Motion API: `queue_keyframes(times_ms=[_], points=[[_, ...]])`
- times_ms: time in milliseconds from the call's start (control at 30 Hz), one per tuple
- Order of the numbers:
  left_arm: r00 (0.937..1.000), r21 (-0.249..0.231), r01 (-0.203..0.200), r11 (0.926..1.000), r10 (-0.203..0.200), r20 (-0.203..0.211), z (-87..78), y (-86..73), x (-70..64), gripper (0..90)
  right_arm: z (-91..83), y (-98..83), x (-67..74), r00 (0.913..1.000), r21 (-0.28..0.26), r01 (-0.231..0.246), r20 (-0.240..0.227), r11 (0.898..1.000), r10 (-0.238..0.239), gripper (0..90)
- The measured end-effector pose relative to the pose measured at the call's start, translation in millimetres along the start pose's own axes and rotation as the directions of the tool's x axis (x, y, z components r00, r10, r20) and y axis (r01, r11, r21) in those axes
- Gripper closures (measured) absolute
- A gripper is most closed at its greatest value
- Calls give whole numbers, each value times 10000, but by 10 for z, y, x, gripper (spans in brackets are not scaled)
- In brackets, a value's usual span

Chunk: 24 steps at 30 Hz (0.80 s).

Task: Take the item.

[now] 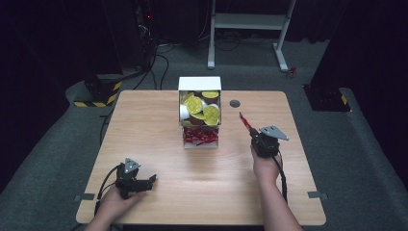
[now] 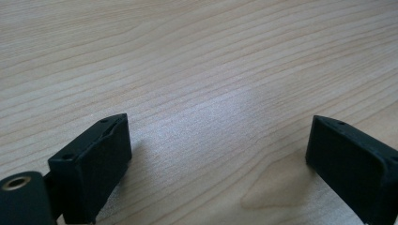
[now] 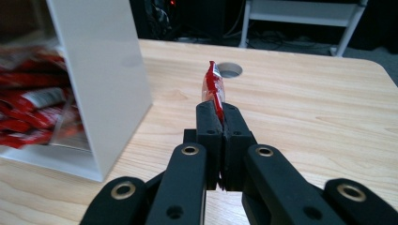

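A white box (image 1: 199, 83) stands at the table's back middle, its top part full of yellow-lidded cups (image 1: 198, 107) and its lower tray holding several red sachets (image 1: 199, 136). My right gripper (image 1: 252, 133) hovers to the right of the box, shut on one red sachet (image 1: 245, 121) that sticks out past the jaws. In the right gripper view that red sachet (image 3: 213, 89) stands edge-on between the closed jaws, with the white box (image 3: 101, 79) at left. My left gripper (image 1: 152, 180) rests near the front left edge, open, with bare wood between its fingers (image 2: 96, 159).
A round cable hole (image 1: 235, 103) sits in the wooden table (image 1: 159, 144) behind the held sachet. A white metal frame (image 1: 250, 24) stands on the floor beyond the table. Dark equipment and cables lie at the back left.
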<state>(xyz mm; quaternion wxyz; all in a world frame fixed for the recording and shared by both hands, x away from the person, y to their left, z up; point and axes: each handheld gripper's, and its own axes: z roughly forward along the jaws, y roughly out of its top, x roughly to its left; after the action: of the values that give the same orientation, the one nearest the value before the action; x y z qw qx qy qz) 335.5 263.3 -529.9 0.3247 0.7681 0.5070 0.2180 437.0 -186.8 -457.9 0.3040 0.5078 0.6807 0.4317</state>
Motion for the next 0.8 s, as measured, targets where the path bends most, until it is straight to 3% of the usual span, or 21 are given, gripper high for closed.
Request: queue_keyframes(times_ms=[400,800], points=[[10000,1,-10,10000,10,-8,0,0,0,75,302,-45,-93,9984,707,106,540,9974,-144,888],[10000,0,-53,10000,53,-37,-1,1,4,75,406,-51,-209,9939,984,-88,1104,9951,-21,887]])
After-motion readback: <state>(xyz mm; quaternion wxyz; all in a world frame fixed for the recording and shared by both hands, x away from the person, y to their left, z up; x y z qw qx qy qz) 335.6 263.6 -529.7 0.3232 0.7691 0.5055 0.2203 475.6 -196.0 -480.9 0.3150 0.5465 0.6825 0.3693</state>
